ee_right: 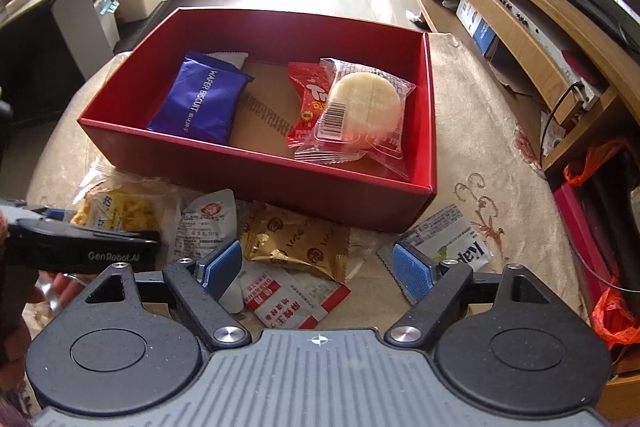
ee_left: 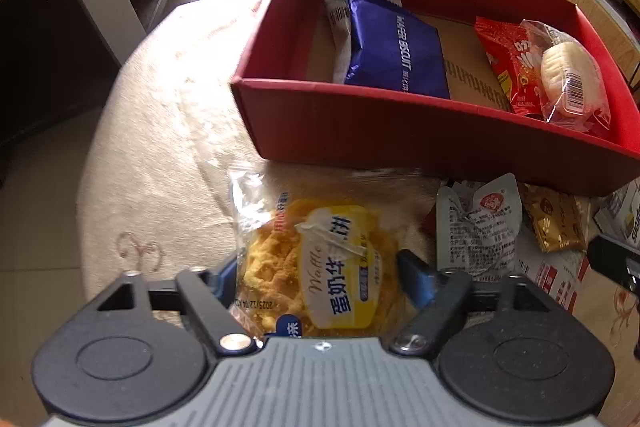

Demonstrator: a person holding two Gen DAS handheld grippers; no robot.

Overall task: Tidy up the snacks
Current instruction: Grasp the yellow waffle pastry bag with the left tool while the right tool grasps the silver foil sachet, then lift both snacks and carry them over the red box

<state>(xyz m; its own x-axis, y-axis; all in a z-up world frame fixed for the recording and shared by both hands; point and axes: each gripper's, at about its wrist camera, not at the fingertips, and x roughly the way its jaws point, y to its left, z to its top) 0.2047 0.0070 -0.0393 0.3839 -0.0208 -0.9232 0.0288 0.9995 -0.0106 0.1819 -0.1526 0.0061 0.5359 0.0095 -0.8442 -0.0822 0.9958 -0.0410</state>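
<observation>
A yellow waffle packet [ee_left: 320, 227] lies on the beige tablecloth just in front of the red box [ee_left: 400, 131]. My left gripper [ee_left: 318, 267] points down over it, its blue pads against the wrapper's two sides. The box [ee_right: 256, 179] holds a blue wafer biscuit pack [ee_right: 200, 99], a red packet [ee_right: 308, 99] and a clear-wrapped round cake [ee_right: 364, 107]. My right gripper [ee_right: 316, 259] hovers open above a gold packet [ee_right: 296, 247], with nothing between its fingers.
Loose on the cloth in front of the box are a white sachet [ee_right: 204, 223], a red-and-white packet [ee_right: 292, 303] and a grey packet [ee_right: 448, 247]. A wooden TV stand [ee_right: 500, 11] runs along the right. Tiled floor lies beyond the table.
</observation>
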